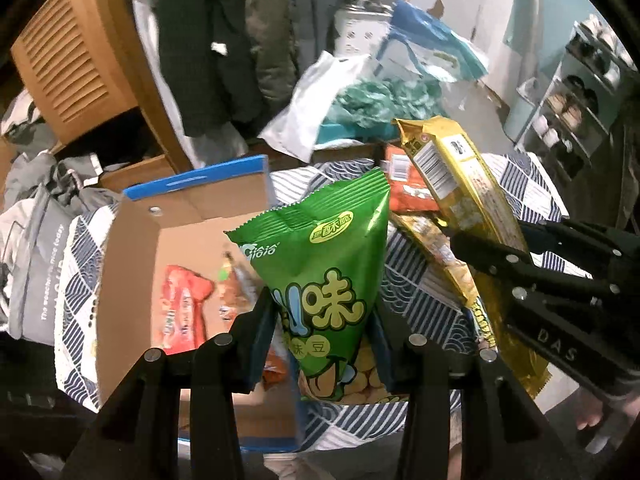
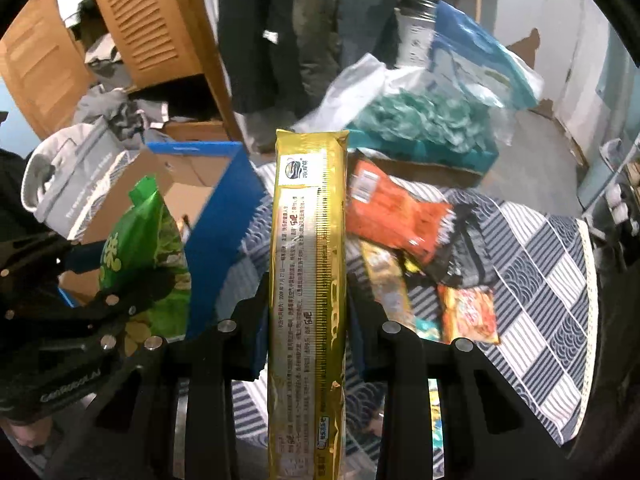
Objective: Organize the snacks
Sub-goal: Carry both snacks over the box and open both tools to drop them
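Two snacks are up in the air. My left tool pinches the green bag, light, puffy and crinkly, near its bottom. My right tool pinches the long gold pack, stiff but probably crumbly inside. I see red packs in the cardboard box; more wait on the surface.

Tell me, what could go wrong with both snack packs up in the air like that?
The long gold snack packet is pinched low down by the right gripper, so its tall top may tip or slip. It hangs close to the green pea snack bag in the left gripper, so the two might bump near the brown cardboard box.
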Available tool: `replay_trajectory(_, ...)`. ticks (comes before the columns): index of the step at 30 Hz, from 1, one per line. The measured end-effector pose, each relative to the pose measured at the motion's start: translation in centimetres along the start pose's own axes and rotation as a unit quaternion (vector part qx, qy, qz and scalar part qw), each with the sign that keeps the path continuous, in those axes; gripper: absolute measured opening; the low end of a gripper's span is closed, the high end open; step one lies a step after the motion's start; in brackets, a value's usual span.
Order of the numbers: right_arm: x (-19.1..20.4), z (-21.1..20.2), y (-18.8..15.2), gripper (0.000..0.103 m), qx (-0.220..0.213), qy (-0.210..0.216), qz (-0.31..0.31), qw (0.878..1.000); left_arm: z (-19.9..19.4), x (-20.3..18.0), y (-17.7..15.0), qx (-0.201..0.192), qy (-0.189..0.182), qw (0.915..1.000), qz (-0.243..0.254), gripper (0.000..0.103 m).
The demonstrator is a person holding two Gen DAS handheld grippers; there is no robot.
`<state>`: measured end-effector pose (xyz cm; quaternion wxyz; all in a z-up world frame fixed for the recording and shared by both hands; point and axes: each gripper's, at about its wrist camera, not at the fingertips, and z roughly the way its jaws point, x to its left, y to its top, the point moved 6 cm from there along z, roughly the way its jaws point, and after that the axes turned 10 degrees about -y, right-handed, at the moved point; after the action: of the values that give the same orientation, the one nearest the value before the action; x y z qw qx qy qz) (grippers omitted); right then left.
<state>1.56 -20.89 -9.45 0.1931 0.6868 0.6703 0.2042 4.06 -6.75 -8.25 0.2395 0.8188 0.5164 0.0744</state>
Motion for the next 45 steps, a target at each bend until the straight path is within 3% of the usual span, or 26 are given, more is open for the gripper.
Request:
replay_trajectory(11, 7.4, -0.2, 3.7, 0.031, -0.012, 0.029, -0.031, 0.999, -2.5, 7.3, -1.0, -0.021, 0.026, 0.9979, -0.055, 0.045)
replay_trajectory(25, 17.0, 2.7, 5.5, 0.031, 0.016, 0.071, -0.067, 0.995, -2.4, 14.5, -4.1, -0.012, 0.053, 0.9919, -0.115, 0.045)
replay_trajectory(35, 21.0, 5.2, 4.7, 0.031, 0.046, 0.084, -0.088, 0.992, -0.3, 17.5, -5.9, 0.015, 0.063, 0.9870, -0.147, 0.045)
replay_trajectory(41, 21.4, 5.8, 4.6, 0.034, 0.051, 0.083, -0.083, 0.992, -0.1, 18.1, -6.4, 0.026, 0.061, 0.9833, -0.169, 0.046)
replay_trajectory(43, 21.1, 5.5, 5.0, 0.049, 0.041, 0.080, -0.077, 0.993, -0.6, 18.1, -6.3, 0.018, 0.066, 0.9832, -0.169, 0.051)
replay_trajectory(45, 20.6, 5.2, 5.3, 0.051, 0.033, 0.076, -0.068, 0.994, -1.0, 17.9, -6.1, 0.013, 0.073, 0.9831, -0.167, 0.067)
